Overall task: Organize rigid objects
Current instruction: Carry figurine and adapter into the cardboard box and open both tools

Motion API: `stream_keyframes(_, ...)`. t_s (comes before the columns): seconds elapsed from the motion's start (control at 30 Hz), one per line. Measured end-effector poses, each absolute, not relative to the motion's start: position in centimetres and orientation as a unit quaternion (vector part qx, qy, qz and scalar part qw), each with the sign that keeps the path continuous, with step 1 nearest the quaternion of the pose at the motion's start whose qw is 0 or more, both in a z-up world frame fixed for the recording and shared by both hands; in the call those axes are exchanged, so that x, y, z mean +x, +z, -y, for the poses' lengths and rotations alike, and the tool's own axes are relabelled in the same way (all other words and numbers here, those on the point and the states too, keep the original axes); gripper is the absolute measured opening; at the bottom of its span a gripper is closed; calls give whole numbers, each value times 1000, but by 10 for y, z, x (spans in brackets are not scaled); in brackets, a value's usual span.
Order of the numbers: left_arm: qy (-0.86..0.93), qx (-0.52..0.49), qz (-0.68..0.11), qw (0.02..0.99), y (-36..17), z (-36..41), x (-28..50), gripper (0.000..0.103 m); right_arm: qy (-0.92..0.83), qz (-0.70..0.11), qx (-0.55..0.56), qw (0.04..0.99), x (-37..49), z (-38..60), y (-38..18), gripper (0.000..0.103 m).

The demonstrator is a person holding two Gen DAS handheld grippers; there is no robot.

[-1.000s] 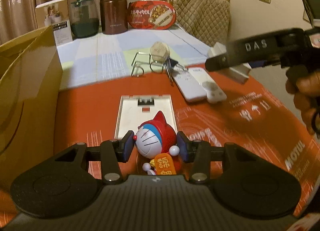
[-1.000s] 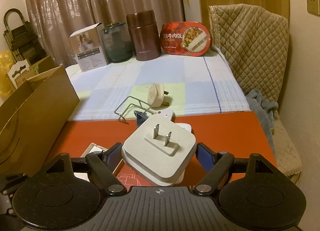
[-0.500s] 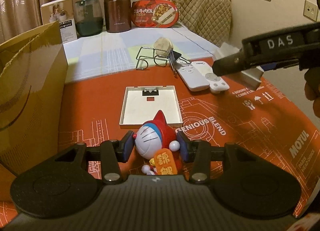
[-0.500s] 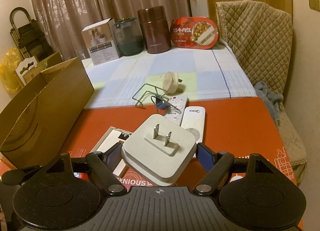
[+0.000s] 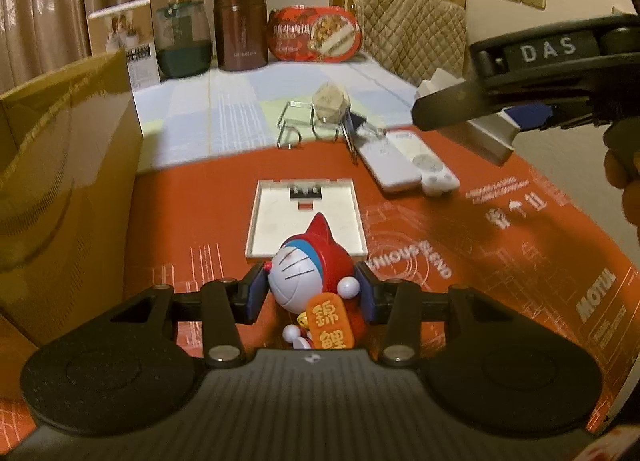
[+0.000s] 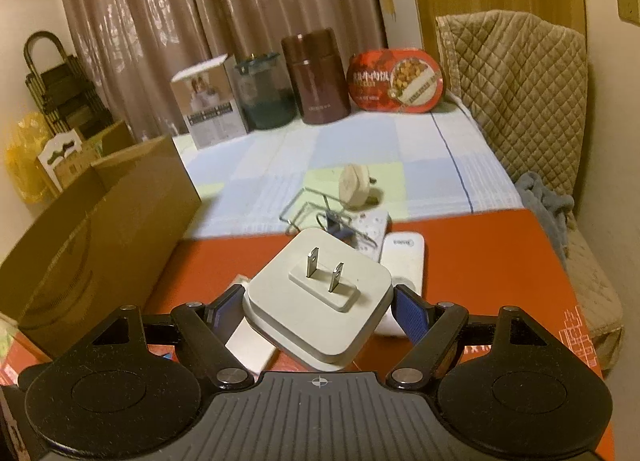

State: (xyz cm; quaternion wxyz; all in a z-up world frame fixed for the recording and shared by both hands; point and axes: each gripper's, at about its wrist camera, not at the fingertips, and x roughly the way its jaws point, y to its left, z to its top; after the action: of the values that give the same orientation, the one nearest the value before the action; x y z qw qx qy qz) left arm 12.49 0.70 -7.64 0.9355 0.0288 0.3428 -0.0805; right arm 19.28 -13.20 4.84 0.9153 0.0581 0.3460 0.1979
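Left gripper (image 5: 311, 293) clamps a toy (image 5: 316, 277); right gripper (image 6: 316, 311) clamps a white plug (image 6: 318, 301) above the table (image 6: 480, 261).

Both cams sit right behind their own fingers, tilted down over the red mat (image 5: 500, 261), facing the far curtains. Left wrist view looks from nearer and further left, catching the right gripper (image 5: 460, 111) at its right edge. Both share the two white remotes (image 6: 394, 257) and cardboard box (image 6: 100, 237).

Box (image 5: 60, 165) on the left, tray (image 5: 306, 217) mid-mat, remotes (image 5: 408, 165) to its right — wire rack (image 5: 308, 121) behind them.
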Motion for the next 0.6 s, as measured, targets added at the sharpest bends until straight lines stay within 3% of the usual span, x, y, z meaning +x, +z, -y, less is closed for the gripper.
stream_keyframes(0.6,-59,8,-277,959,25,-44,118,40,222,-273,74,933,184,103,108,76)
